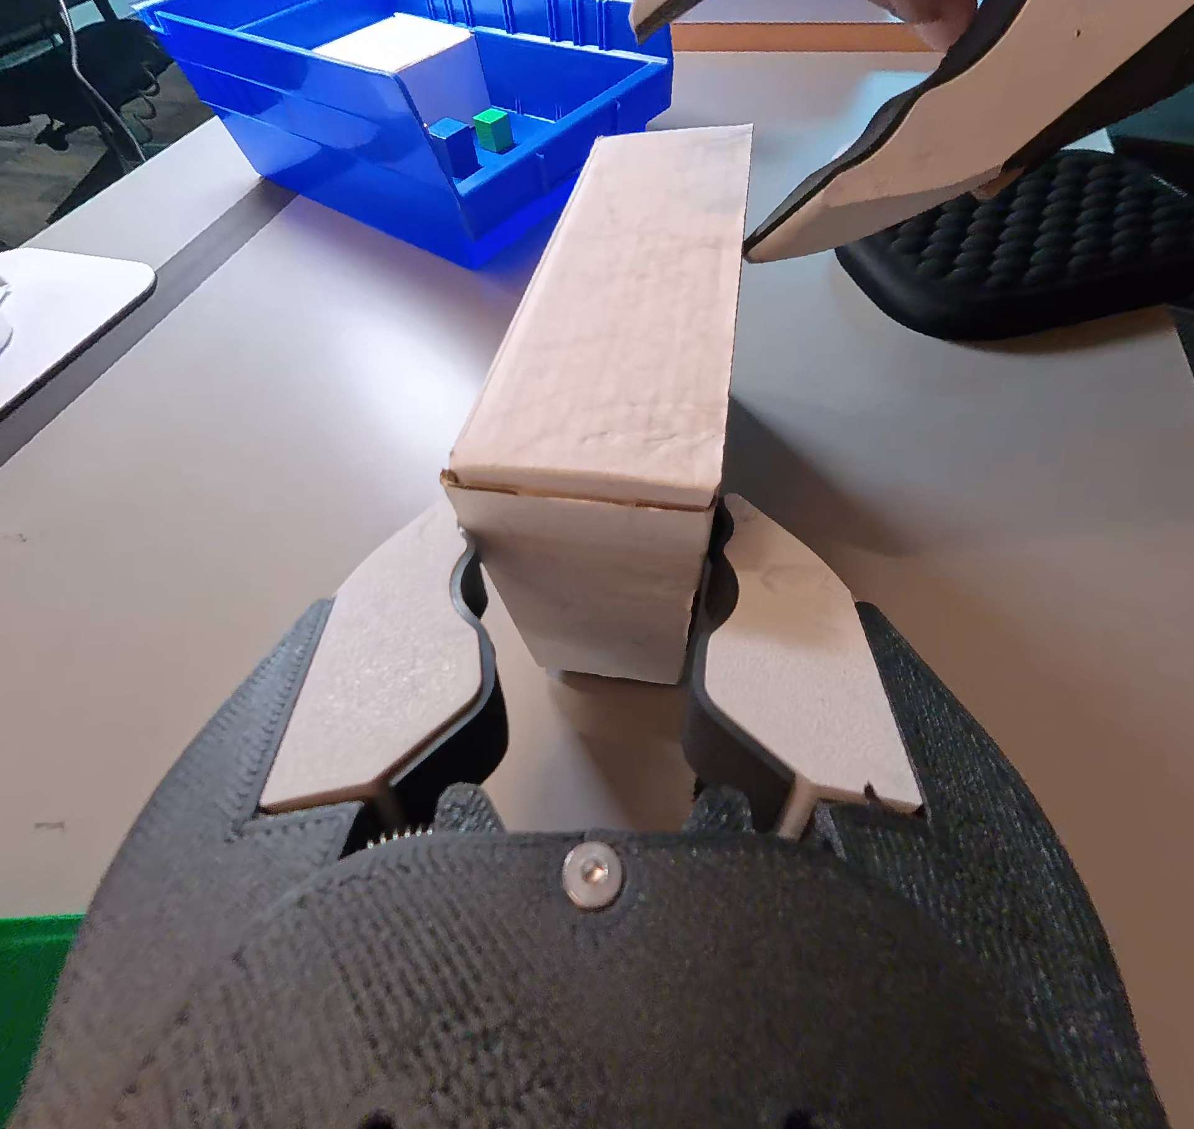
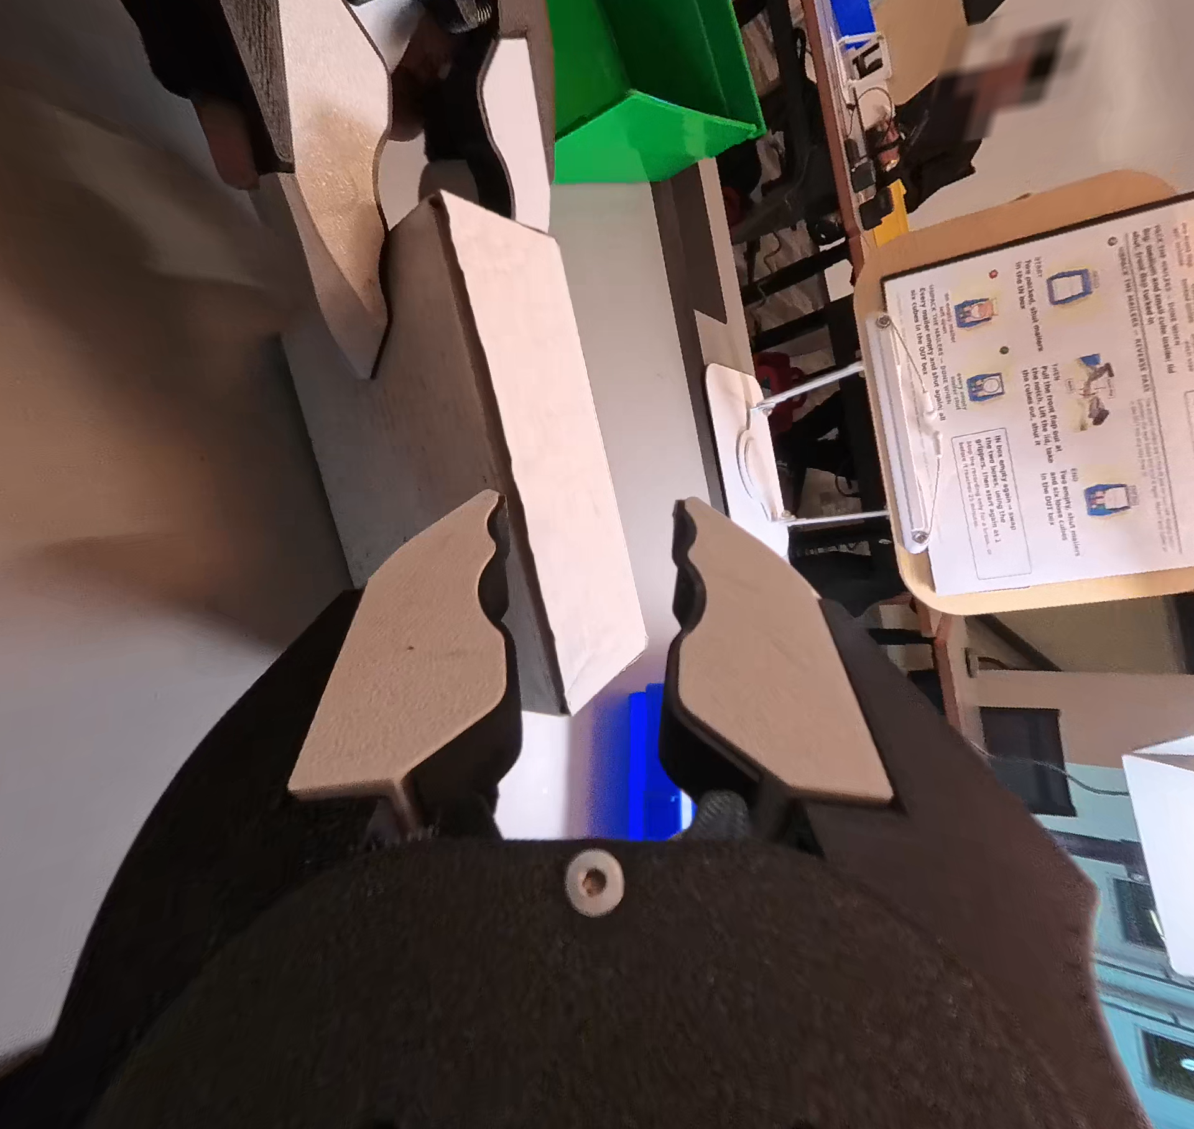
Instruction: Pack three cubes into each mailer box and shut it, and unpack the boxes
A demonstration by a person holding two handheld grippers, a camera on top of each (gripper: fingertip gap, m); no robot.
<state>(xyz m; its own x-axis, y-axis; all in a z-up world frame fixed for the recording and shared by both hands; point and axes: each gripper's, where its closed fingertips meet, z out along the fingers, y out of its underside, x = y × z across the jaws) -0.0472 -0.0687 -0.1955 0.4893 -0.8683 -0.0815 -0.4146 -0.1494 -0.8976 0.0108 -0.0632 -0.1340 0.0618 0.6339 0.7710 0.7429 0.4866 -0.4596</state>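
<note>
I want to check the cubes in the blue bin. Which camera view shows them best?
The left wrist view. It looks into the blue bin, where a blue cube and a green cube stand side by side near its open front. The right wrist view shows only a blue patch between its own fingers, and no cubes.

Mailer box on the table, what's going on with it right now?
A person is working two handheld grippers. The left gripper is shut on the near end of a closed mailer box, held over the table. The right gripper is open at the box's far end, not clamped. Behind sits a blue bin with another white box, a blue cube and a green cube.
</note>
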